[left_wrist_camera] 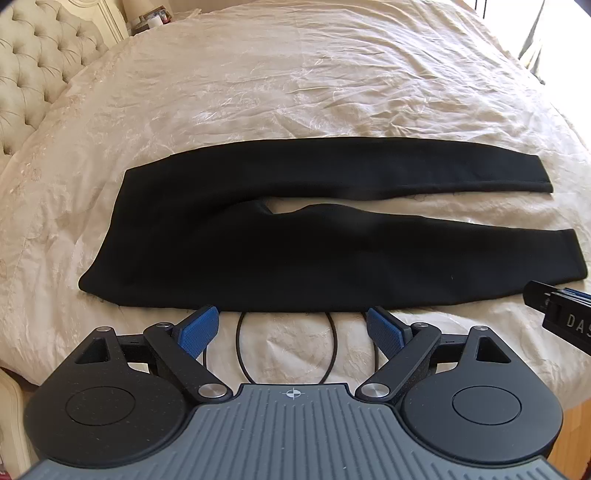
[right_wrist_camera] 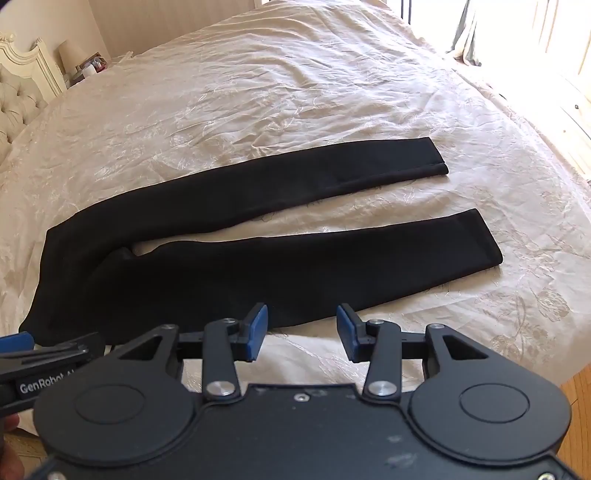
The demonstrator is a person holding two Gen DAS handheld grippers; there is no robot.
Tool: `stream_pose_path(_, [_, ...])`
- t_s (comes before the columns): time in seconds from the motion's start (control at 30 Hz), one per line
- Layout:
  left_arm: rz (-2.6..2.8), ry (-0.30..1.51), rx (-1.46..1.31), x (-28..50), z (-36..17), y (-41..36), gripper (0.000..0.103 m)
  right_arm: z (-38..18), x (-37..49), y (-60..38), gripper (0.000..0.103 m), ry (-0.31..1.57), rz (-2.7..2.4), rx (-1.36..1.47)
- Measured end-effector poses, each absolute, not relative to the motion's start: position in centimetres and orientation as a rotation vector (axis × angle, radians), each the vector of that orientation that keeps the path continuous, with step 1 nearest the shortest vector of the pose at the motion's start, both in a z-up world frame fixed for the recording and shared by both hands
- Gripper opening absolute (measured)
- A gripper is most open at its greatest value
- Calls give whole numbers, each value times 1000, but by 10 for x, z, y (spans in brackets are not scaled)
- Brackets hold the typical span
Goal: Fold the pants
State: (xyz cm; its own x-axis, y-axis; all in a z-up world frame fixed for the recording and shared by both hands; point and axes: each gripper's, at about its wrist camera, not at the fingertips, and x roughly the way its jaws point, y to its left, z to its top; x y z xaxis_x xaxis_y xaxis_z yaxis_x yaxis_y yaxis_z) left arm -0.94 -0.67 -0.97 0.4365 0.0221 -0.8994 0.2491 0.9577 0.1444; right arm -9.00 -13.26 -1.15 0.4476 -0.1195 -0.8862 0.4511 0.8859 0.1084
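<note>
Black pants (left_wrist_camera: 280,240) lie flat on the cream bedspread (left_wrist_camera: 295,81), waist to the left and both legs spread apart to the right; they also show in the right wrist view (right_wrist_camera: 258,258). My left gripper (left_wrist_camera: 293,323) is open and empty, just short of the near edge of the pants at the thigh. My right gripper (right_wrist_camera: 302,325) is open and empty, just short of the near leg's edge. The right gripper shows at the right edge of the left wrist view (left_wrist_camera: 561,310). The left gripper shows at the left edge of the right wrist view (right_wrist_camera: 48,350).
A tufted headboard (left_wrist_camera: 33,74) stands at the left, with a nightstand with a lamp (right_wrist_camera: 79,62) beyond it. Bright windows (right_wrist_camera: 535,33) are at the far right. The bed edge and wooden floor (right_wrist_camera: 580,391) lie near right. A thin black cable loop (left_wrist_camera: 288,347) lies on the bedspread between the left fingers.
</note>
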Motion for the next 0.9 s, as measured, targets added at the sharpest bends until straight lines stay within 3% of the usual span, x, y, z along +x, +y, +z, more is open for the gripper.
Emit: stream_pose_path(0.9, [-162, 1146, 283, -16, -14, -6, 88, -8, -95, -129, 44, 1079, -382, 328])
